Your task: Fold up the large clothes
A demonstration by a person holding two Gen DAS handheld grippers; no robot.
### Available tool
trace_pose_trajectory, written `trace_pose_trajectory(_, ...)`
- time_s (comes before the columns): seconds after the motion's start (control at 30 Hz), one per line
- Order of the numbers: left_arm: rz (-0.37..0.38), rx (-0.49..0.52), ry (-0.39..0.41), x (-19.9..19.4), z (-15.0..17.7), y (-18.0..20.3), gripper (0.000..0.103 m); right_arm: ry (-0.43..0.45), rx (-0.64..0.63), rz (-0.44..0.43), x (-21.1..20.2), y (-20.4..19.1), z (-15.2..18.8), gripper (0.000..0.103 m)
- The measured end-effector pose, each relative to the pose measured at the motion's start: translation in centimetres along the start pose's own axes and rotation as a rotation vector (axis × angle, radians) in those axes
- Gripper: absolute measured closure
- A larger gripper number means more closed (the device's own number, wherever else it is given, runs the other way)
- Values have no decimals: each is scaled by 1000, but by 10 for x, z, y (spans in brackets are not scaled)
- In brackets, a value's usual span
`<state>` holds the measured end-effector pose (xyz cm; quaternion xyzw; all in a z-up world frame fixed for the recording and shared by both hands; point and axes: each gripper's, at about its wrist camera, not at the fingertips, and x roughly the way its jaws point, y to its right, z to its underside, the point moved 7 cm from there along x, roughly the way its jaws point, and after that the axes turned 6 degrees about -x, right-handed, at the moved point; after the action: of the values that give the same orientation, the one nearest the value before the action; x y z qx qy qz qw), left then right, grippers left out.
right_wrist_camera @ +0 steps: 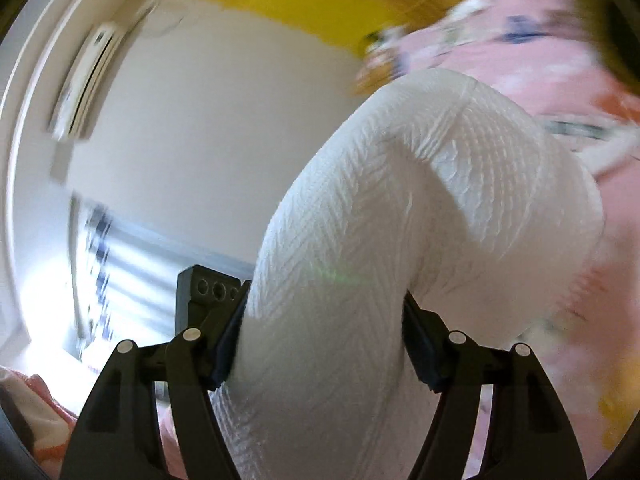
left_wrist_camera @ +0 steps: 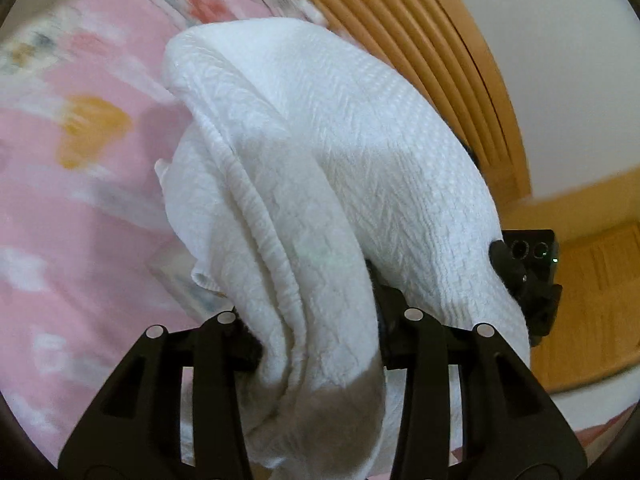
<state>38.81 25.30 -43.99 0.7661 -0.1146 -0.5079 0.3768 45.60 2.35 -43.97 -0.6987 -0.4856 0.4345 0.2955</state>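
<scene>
Pink patterned bedspread [left_wrist_camera: 80,208], wooden headboard [left_wrist_camera: 432,52]; both grippers' fingers [right_wrist_camera: 224,344] clamped on white garment [left_wrist_camera: 304,152].

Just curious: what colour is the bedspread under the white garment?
Pink bedspread with orange and white blotches; clearest in the left wrist view.

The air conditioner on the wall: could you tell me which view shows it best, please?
The right wrist view: the air conditioner hangs high on the white wall at upper left, though blurred. The left wrist view shows none of it, only a wooden headboard and bare wall.
</scene>
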Motion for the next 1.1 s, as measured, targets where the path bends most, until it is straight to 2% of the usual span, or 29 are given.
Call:
trace_pose_trajectory(0.1,-98,-5,135,-64,-28,-36,65,-64,-61,-102,75,-39,-12,37)
trace_pose_trajectory(0.2,-175,-56,243,-120,-53,-90,65,-124,-101,-183,155,-63,-29,37)
trace_pose_trajectory(0.23,-209,-69,269,-130,-59,-105,65,-159,-125,-206,190,-71,-30,37)
trace_pose_trajectory(0.37,-282,-145,368,-169,-69,-173,65,-234,-96,-302,273,-79,-9,37)
trace_pose_trajectory(0.47,-310,-175,397,-174,-64,-203,65,-260,-30,-334,307,-73,18,37)
trace_pose_trajectory(0.53,-321,-207,389,-154,-58,-233,64,-295,-7,-300,328,-41,33,38)
trace_pose_trajectory(0.57,-332,-235,361,-125,-57,-251,64,-313,4,-254,343,-23,29,38)
trace_pose_trajectory(0.6,-345,-254,333,-97,-63,-262,64,-338,4,-178,349,0,38,38)
trace_pose_trajectory(0.63,-351,-273,298,-71,-50,-274,64,-374,7,-97,355,25,48,39)
trace_pose_trajectory(0.67,-316,-332,245,-37,-38,-299,63,-397,11,-46,356,40,54,39)
trace_pose_trajectory(0.73,-318,-344,222,-5,-19,-318,63,-434,34,41,351,74,71,39)
trace_pose_trajectory(0.8,-331,-301,255,-3,-11,-321,62,-466,1,54,343,84,83,39)
trace_pose_trajectory(0.87,-336,-312,282,-13,-4,-324,60,-478,-35,71,335,82,87,39)
trace_pose_trajectory(0.97,-354,-330,266,-29,0,-327,58,-494,-83,163,327,78,84,35)
trace_pose_trajectory(1.0,-360,-325,257,-31,3,-326,58,-489,-106,197,327,63,71,36)
trace_pose_trajectory(1.1,-401,-325,231,-49,4,-324,55,-388,-257,337,303,29,33,36)
